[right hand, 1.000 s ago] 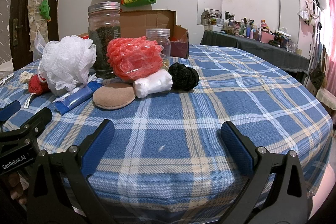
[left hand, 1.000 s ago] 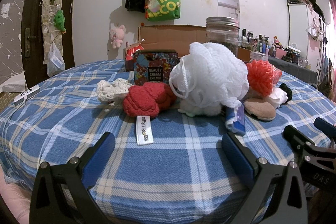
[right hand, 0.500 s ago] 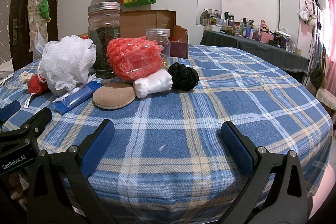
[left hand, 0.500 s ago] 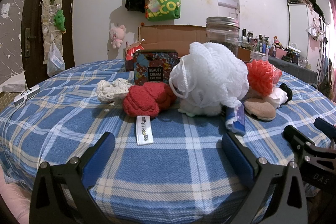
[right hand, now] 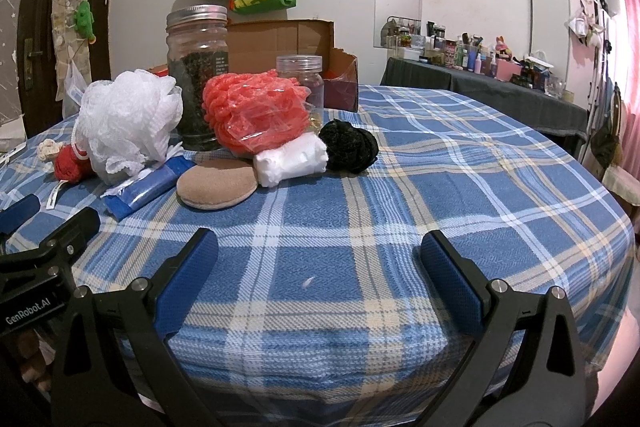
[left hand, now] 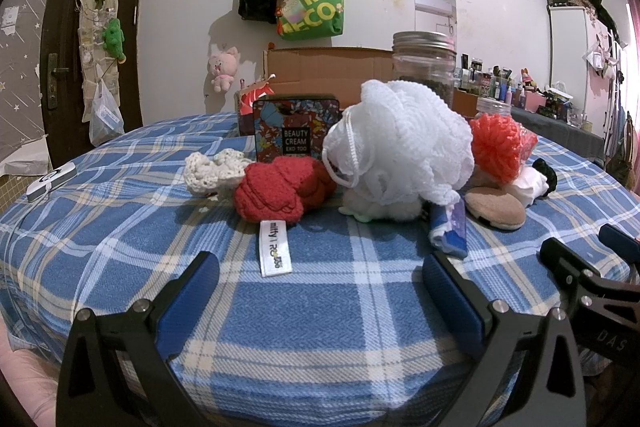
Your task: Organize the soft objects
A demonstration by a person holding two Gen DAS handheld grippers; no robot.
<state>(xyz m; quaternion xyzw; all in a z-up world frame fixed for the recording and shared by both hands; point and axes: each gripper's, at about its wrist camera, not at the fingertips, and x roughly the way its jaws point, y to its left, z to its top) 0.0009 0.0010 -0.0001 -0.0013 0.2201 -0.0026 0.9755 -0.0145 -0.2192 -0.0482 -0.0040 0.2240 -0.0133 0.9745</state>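
Two bath puffs seen on bench [right hand: 440, 187]: one white [left hand: 400, 143], one orange [right hand: 256, 115]. Two jars [right hand: 198, 75] behind. Left hand-held gripper [left hand: 320, 291] and right hand-held gripper [right hand: 318, 267] spread wide, nothing held.

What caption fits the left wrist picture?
Open left gripper faces a fluffy white mesh bath pouf and red knitted bundle.
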